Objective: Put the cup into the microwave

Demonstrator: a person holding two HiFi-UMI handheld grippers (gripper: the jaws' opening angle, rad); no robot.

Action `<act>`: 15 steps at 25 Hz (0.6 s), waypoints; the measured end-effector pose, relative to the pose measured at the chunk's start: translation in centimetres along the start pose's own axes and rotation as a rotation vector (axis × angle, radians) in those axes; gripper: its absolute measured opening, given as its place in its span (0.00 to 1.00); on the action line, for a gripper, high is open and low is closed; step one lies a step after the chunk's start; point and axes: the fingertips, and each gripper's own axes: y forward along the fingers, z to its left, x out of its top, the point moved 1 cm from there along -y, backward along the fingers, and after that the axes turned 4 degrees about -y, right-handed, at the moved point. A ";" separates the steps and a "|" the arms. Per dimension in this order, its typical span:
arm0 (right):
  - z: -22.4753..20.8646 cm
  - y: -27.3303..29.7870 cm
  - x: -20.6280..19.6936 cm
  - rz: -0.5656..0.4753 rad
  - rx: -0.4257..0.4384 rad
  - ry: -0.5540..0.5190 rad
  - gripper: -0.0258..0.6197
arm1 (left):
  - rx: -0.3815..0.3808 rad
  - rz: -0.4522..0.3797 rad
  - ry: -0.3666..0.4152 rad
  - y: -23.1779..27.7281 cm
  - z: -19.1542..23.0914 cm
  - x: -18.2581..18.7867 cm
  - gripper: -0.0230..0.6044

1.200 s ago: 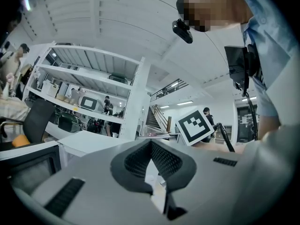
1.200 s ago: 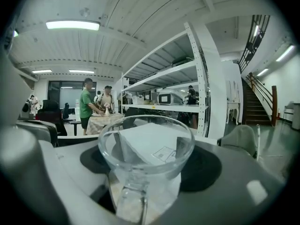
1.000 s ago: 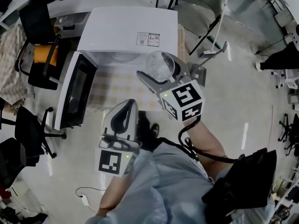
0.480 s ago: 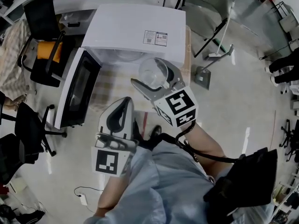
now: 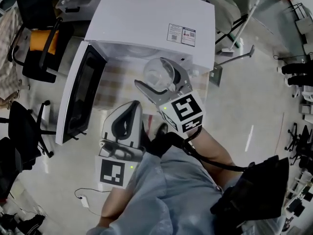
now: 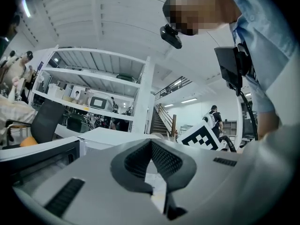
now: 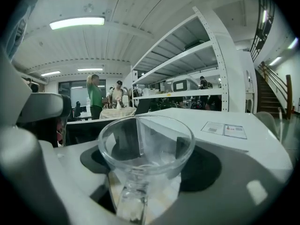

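My right gripper [image 5: 152,73] pinched the glass cup [image 5: 157,72] upright, just in front of the microwave [image 5: 146,28], whose door [image 5: 80,94] stood open. My left gripper [image 5: 131,106] was pressed together, empty. I judged this the carrying step. Next, the cup needed lowering level into the cavity.

Head view: the microwave [image 5: 146,23] hides its inside under its own top, and the print on its label [image 5: 181,34] is too small to read. The cup [image 5: 157,73] shows only its bowl there, as stem and foot are hidden beneath the bowl and the jaws of the right gripper [image 5: 154,75]. Right gripper view: the stem runs off the lower edge, so the foot cannot be seen, and the label print is again illegible.
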 end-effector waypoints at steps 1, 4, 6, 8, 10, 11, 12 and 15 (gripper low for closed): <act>0.1 0.5 -0.2 0.006 0.000 0.003 0.64 | -0.003 0.001 -0.005 0.2 0.4 0.0 0.04; 0.3 1.7 -0.6 0.021 -0.003 0.005 0.64 | -0.012 0.005 -0.010 0.5 1.4 0.0 0.04; 0.1 2.5 -0.9 0.029 -0.008 0.007 0.64 | -0.015 0.005 -0.013 0.7 2.1 -0.1 0.04; 0.0 3.3 -1.5 0.038 -0.013 0.013 0.64 | -0.022 0.007 -0.006 0.9 2.6 -0.3 0.04; -0.1 4.1 -2.1 0.049 -0.019 0.019 0.64 | -0.041 0.012 0.011 1.0 2.8 -0.6 0.04; -0.1 4.5 -2.4 0.052 -0.021 0.020 0.64 | -0.051 0.015 0.018 1.2 3.0 -0.9 0.04; -0.2 5.1 -2.8 0.055 -0.025 0.021 0.64 | -0.059 0.019 0.022 1.3 3.2 -1.2 0.04; -0.7 6.6 -4.0 0.068 -0.041 0.031 0.64 | -0.066 0.035 0.009 1.5 4.3 -2.4 0.04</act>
